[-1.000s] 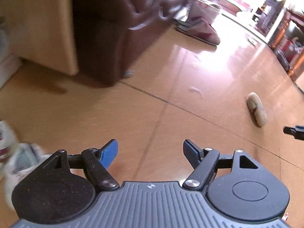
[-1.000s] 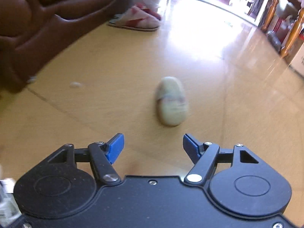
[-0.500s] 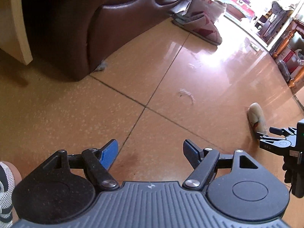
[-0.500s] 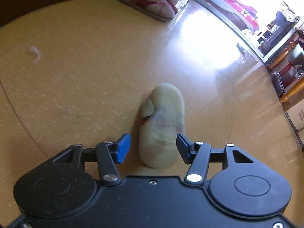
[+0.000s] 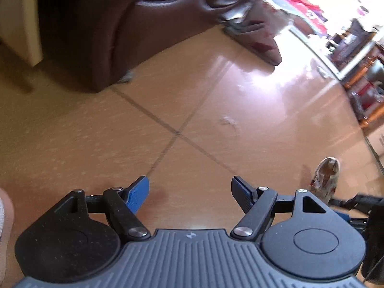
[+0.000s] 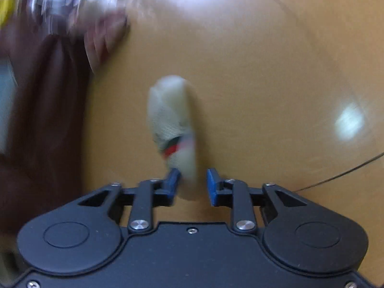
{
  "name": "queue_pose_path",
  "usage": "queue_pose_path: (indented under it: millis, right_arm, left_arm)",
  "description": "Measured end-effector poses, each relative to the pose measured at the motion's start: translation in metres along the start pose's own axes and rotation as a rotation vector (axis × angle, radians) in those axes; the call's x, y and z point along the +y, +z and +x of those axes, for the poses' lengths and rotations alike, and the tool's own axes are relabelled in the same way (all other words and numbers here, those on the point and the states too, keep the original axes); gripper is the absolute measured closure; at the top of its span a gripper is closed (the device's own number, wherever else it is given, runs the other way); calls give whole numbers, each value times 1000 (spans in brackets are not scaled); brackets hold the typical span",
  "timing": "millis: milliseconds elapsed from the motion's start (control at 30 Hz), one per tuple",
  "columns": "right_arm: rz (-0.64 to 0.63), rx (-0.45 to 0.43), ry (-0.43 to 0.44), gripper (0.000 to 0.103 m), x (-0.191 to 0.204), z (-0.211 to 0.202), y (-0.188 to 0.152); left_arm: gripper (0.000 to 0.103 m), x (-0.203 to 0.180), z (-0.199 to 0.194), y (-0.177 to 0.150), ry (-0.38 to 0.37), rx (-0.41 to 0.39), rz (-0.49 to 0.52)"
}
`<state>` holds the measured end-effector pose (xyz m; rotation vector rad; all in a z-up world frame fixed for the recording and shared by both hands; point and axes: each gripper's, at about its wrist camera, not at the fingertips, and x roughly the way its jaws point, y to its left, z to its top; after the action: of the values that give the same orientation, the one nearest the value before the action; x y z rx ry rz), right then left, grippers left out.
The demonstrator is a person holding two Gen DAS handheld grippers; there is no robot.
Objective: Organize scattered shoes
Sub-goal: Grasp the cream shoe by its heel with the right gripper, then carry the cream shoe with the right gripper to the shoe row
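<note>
A pale mesh shoe [image 6: 172, 110] with a red and green mark at its opening lies on its side between the fingers of my right gripper [image 6: 193, 182]. The jaws are shut on its heel end; the picture is blurred by motion. In the left wrist view the same shoe [image 5: 326, 175] stands tilted up off the tan floor at the right edge, with the right gripper's dark body just below it. My left gripper [image 5: 189, 192] hangs open over a tile joint with nothing between its blue pads.
A brown leather sofa [image 5: 134, 24] fills the upper left. A red-patterned slipper [image 5: 259, 43] lies beside its far end. A pale cabinet panel [image 5: 19, 19] stands at far left. Wooden furniture [image 5: 367, 91] lines the right side. Bare tiled floor [image 5: 216, 110] lies between.
The right gripper came down over the pale shoe, narrowed its jaws onto it, and has swung it up onto its side. The left gripper moved forward and lower, still open.
</note>
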<state>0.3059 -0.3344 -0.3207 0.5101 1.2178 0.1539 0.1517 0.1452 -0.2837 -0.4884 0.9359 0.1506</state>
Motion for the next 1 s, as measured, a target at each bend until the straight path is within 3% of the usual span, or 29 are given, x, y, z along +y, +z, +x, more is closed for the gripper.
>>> queue_pose_path:
  millis: [67, 200, 433, 600, 633, 700, 900, 1000]
  right_arm:
    - [-102, -16, -98, 59, 4, -10, -3]
    - [-207, -77, -175, 59, 17, -20, 3]
    - [-239, -159, -205, 59, 27, 2, 22]
    - [-255, -166, -252, 60, 27, 36, 35]
    - [-257, -171, -262, 63, 26, 36, 35]
    - [-230, -160, -258, 97, 21, 39, 36]
    - [-121, -134, -197, 98, 15, 20, 32]
    - [-70, -125, -161, 98, 18, 5, 21]
  left_arm:
    - [28, -6, -3, 1, -2, -11, 29]
    - [28, -6, -6, 4, 3, -20, 33]
    - [28, 8, -5, 6, 44, -23, 72]
    - [28, 26, -8, 4, 72, -27, 87]
    - [28, 28, -8, 4, 76, -26, 88]
    - [28, 35, -8, 4, 91, -22, 85]
    - [28, 43, -21, 16, 95, -12, 32]
    - [28, 36, -31, 25, 78, 68, 117]
